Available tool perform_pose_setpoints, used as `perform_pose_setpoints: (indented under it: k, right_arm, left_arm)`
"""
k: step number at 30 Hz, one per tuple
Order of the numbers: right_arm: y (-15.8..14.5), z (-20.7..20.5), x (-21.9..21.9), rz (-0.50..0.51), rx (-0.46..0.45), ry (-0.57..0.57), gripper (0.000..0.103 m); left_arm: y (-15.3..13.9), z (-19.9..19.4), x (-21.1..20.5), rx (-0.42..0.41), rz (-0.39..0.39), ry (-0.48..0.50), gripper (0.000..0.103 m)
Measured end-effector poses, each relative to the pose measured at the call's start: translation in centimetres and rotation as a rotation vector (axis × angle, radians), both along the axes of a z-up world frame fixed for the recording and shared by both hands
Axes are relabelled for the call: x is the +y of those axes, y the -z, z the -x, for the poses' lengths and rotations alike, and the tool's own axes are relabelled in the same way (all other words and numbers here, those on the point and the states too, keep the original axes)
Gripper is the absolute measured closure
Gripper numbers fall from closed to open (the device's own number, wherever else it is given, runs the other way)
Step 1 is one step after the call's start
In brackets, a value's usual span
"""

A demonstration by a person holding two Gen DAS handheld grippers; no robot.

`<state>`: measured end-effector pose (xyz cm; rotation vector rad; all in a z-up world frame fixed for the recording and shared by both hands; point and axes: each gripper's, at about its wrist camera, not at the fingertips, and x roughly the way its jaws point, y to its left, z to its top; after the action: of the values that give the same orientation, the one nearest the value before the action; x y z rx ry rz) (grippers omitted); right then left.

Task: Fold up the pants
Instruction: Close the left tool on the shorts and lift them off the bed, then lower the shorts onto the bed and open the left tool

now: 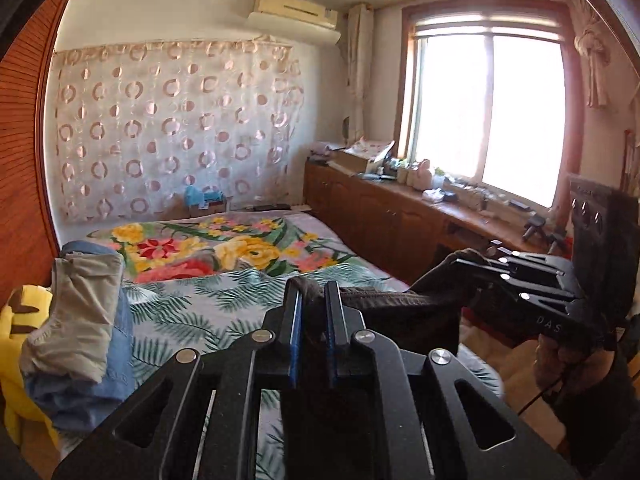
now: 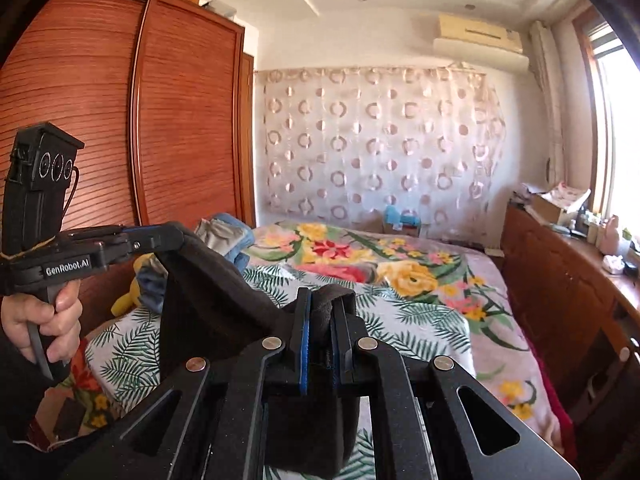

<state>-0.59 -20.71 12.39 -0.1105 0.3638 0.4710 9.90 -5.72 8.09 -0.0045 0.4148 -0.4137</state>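
The dark brown pants (image 1: pixel 392 312) hang stretched between my two grippers above the bed. In the left wrist view my left gripper (image 1: pixel 313 294) is shut on a bunched edge of the fabric. My right gripper (image 1: pixel 466 258), off to the right, pinches the other end. In the right wrist view my right gripper (image 2: pixel 323 300) is shut on a fold of the pants (image 2: pixel 212 292), and the cloth runs up and left to my left gripper (image 2: pixel 180 236), held by a hand (image 2: pixel 44 320). The lower part of the pants is hidden behind the gripper bodies.
Below lies a bed with a floral blanket (image 1: pixel 224 248). A pile of beige and blue clothes (image 1: pixel 80 312) and a yellow plush toy (image 1: pixel 24 320) sit at its left edge by the wooden wardrobe (image 2: pixel 100 120). A cluttered wooden cabinet (image 1: pixel 400 216) runs under the window.
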Motion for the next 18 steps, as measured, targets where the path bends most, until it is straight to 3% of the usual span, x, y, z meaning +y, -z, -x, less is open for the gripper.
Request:
perform_pose_setpoints:
  k: [4,10,14,18]
  right_arm:
    - [-0.5,-6.0,1.8,0.079,0.013,0.028,0.096]
    - [-5.0,-12.1,5.5,0.077,-0.051,0.07,0.096]
    - [-5.2,-12.3,6.3,0.076,-0.053,0.057,0.096]
    - [0.1,-12.4,6.6,0.086,0.058,0.021,0.096]
  left_arm:
    - [-0.7,-5.9,1.1,0.014,-0.047,-0.054,0.092]
    - [-5.3,-6.9,2.2,-0.08,-0.048,-0.081,0.092]
    - [-2.8,-6.0,2.3,-0.041,-0.103,-0.077,0.092]
    - [2.8,-3.9,2.7,0.064,-0.119,-0.065,0.092]
